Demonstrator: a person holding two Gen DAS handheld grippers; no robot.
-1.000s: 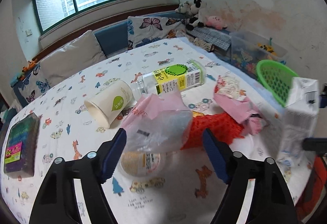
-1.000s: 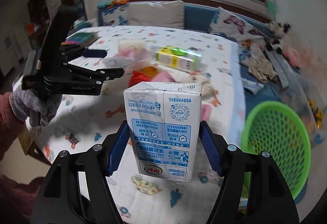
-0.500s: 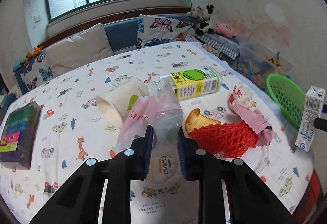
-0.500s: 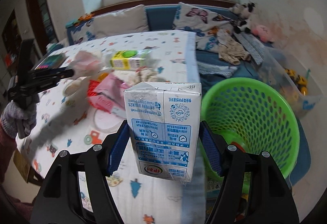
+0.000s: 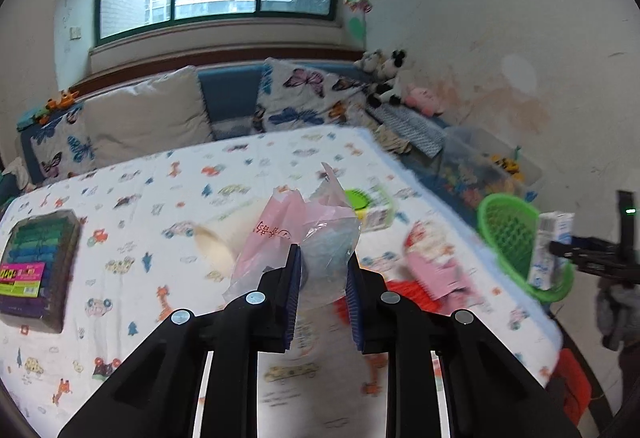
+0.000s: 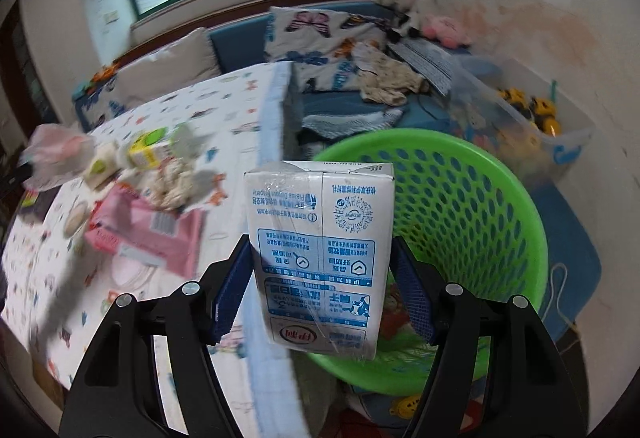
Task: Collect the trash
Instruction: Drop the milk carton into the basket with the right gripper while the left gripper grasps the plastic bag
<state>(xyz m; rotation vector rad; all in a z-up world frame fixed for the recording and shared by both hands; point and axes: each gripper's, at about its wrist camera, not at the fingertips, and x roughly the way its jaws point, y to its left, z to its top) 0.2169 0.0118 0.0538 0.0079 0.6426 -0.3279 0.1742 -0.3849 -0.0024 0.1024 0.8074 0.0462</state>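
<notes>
My left gripper [image 5: 322,294] is shut on a crumpled pink and clear plastic bag [image 5: 298,234] and holds it above the table. My right gripper [image 6: 322,290] is shut on a white and blue milk carton [image 6: 320,250], held at the near left rim of the green basket [image 6: 472,198]. The carton [image 5: 550,250], the basket [image 5: 510,234] and the right gripper show at the right of the left wrist view. On the table lie a paper cup [image 5: 224,234], a green-labelled bottle [image 5: 370,208], a pink wrapper [image 5: 434,262] and red foam netting [image 5: 404,292].
The table [image 5: 160,198] has an animal-print cloth; a box of coloured items [image 5: 36,262] lies at its left. A sofa with cushions [image 5: 148,118] stands behind. A clear toy bin [image 6: 532,118] sits beyond the basket. The table's edge [image 6: 272,142] runs beside the basket.
My left gripper closed on the plastic bag and lifted it off the table. My right gripper carried the milk carton rightwards from over the table to the basket.
</notes>
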